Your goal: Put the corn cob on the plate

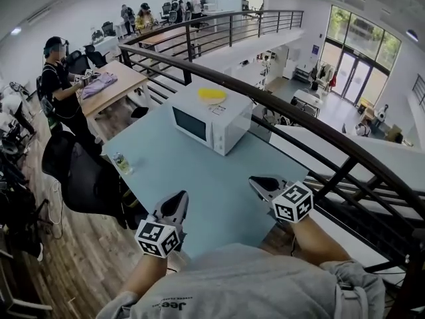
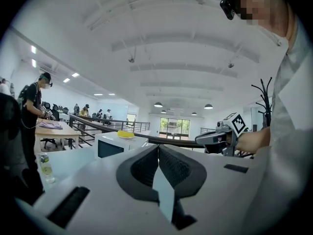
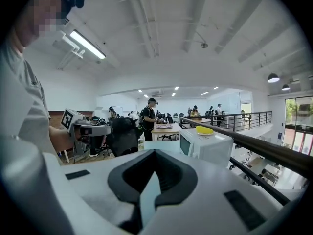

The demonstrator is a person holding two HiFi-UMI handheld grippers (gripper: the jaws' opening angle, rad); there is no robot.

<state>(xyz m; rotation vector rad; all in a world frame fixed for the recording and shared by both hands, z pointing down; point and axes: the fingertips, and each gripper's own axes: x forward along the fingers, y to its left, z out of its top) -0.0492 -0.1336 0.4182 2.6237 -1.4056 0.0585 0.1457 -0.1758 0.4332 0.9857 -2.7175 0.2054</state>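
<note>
I'm wearing a grey sweatshirt (image 1: 265, 284) at six o'clock, sleeves bunched above the wrists. My left gripper (image 1: 178, 199) at seven and right gripper (image 1: 259, 183) at five are white-bodied with dark grey jaw linings. Each bears a cube (image 1: 292, 203) of black-and-white square markers.

- A pale blue table (image 1: 179, 175) is standing beside a dark curved railing (image 1: 319, 128) on an open mezzanine.
- Wooden plank floor (image 1: 86, 264) is running under a black office chair (image 1: 76, 171).
- Daylight is coming through tall windows (image 1: 358, 52); ceiling strip lights (image 3: 88, 44) are glowing overhead.
</note>
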